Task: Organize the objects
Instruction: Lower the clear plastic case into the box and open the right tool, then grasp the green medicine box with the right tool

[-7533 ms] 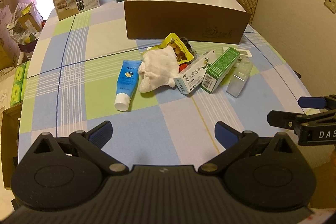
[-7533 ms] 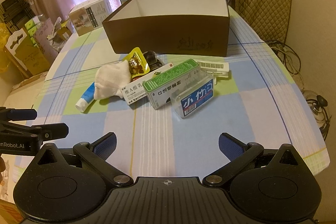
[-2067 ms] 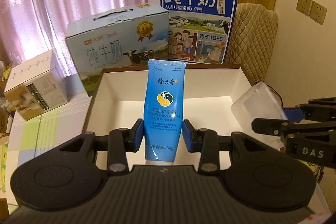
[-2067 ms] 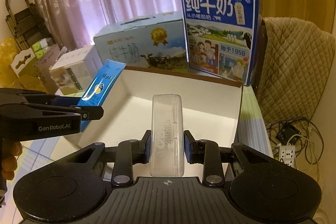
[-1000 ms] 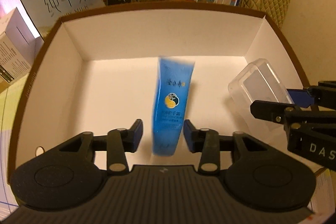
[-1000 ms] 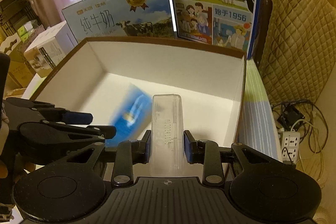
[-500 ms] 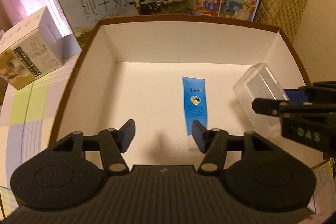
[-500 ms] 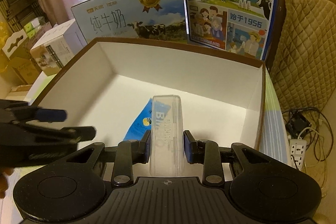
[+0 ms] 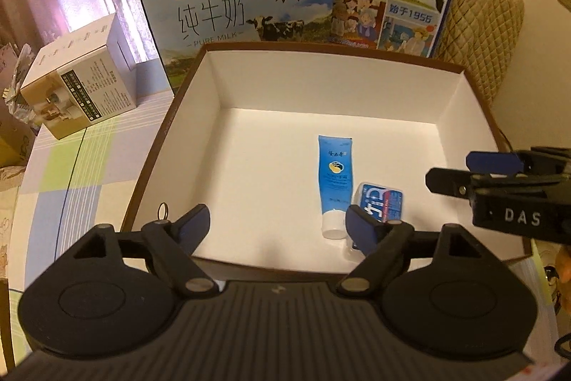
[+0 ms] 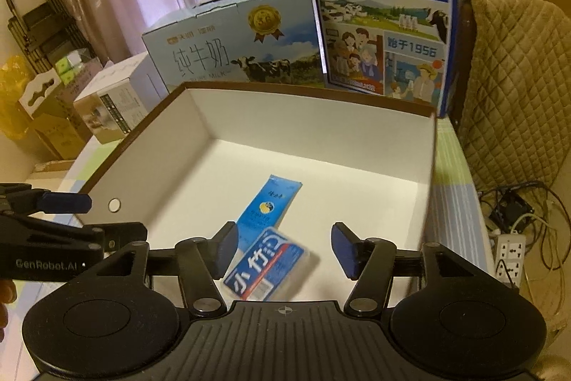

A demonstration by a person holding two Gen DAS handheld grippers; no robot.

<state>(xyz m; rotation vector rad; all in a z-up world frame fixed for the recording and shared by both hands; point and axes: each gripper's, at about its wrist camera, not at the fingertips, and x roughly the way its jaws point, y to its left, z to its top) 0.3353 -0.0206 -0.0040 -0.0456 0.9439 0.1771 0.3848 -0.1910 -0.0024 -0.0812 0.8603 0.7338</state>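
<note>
— Tube (image 9: 333,179) and plastic case (image 10: 266,268)?
— Both lie in the box (image 9: 214,88), side by side.
— Claws?
— Left claw (image 9: 276,227) and right claw (image 10: 283,250) have just been opening; nothing between either.

Blue tube (image 9: 334,181) in brown box (image 9: 167,131)

Behind the brown box (image 9: 200,66), the pale milk carton (image 9: 235,13) reads "纯牛奶 PURE MILK", the blue carton (image 10: 382,13) "纯牛奶" and "始于1956"; the grippers' bodies read "DAS" (image 9: 519,216) and "GenRobot.AI" (image 10: 46,264).
</note>
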